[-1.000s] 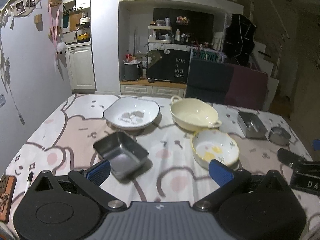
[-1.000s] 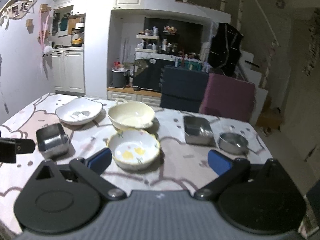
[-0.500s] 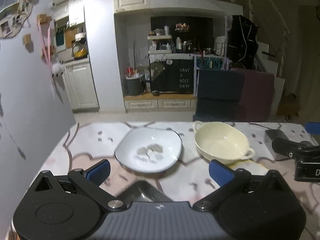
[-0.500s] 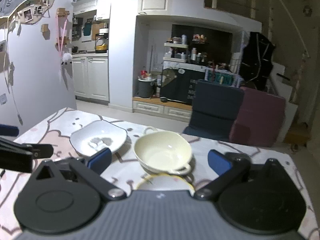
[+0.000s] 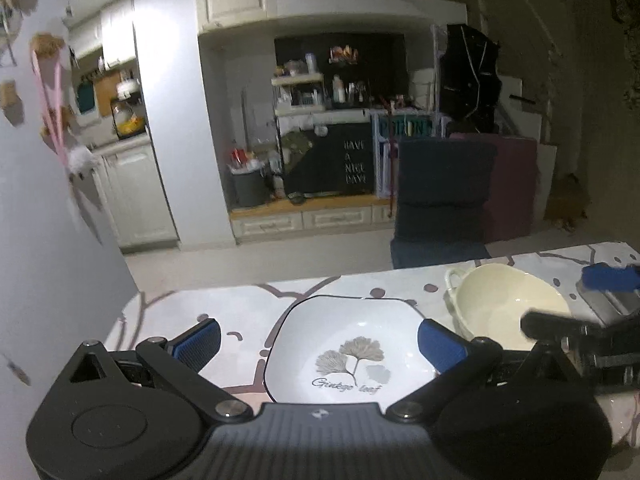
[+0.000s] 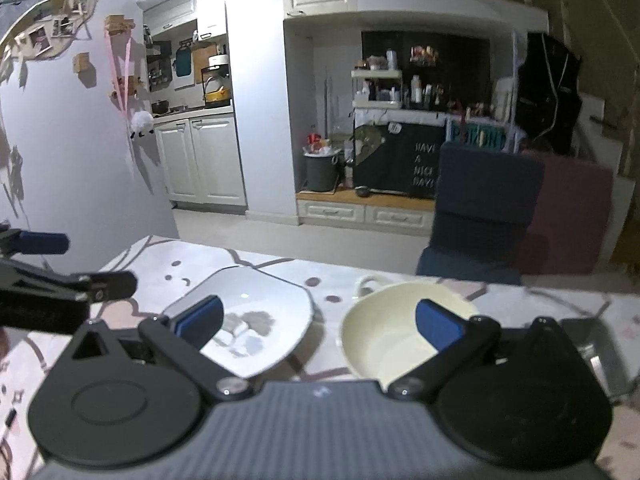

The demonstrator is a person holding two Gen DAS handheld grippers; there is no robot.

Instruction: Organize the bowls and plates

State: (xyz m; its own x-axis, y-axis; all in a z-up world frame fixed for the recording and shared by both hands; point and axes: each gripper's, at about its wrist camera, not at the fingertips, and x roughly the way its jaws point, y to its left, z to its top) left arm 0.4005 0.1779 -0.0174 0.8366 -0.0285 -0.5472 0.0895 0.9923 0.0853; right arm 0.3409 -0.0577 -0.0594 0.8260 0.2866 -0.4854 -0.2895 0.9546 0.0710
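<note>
Left wrist view showed the left gripper (image 5: pixel 318 340) spread wide and empty, its blue pads either side of the white square plate (image 5: pixel 352 354) at lower centre of the frame. The cream bowl (image 5: pixel 508 312) sat just beside it at right. In the right wrist view, the right gripper (image 6: pixel 318 320) also gaped empty above plate and bowl on the table (image 6: pixel 200 264).

white plate (image 5: pixel 352 344) beside cream bowl (image 5: pixel 508 312), narrow gap between

The white leaf-print plate's (image 5: pixel 352 344) near edge hides behind the left gripper (image 5: pixel 318 338); metal tray (image 6: pixel 600 344) blurred, half-hidden
</note>
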